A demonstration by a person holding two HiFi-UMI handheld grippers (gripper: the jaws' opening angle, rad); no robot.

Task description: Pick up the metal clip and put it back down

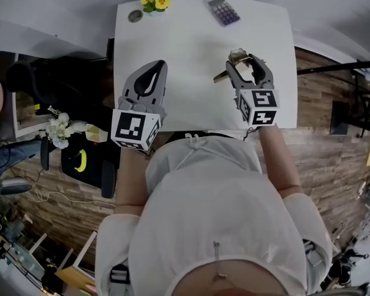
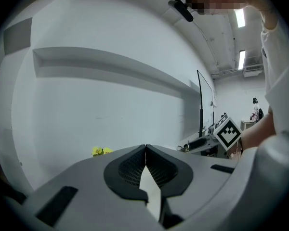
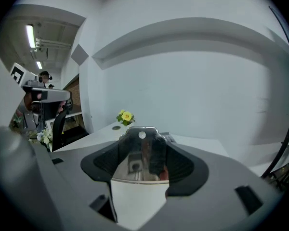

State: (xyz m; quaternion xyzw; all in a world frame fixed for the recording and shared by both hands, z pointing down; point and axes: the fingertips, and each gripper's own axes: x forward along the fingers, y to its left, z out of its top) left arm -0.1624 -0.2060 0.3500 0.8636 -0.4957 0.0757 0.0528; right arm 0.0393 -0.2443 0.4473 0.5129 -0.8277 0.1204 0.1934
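My right gripper (image 1: 243, 59) is shut on the shiny metal clip (image 1: 236, 57) over the right part of the white table (image 1: 191, 36). One of the clip's handles sticks out to the left. In the right gripper view the clip (image 3: 142, 155) fills the gap between the dark pads (image 3: 183, 166), mirror-bright, with a small hole at its top. My left gripper (image 1: 154, 68) hovers over the table's left part with its jaws shut and nothing between them. The left gripper view shows its tips (image 2: 145, 149) meeting.
At the table's far edge stand yellow flowers (image 1: 155, 0), a small round dark object (image 1: 134, 15) and a calculator (image 1: 224, 10). A black chair (image 1: 80, 159) and white flowers (image 1: 58, 128) sit left of the table. A white wall rises behind it.
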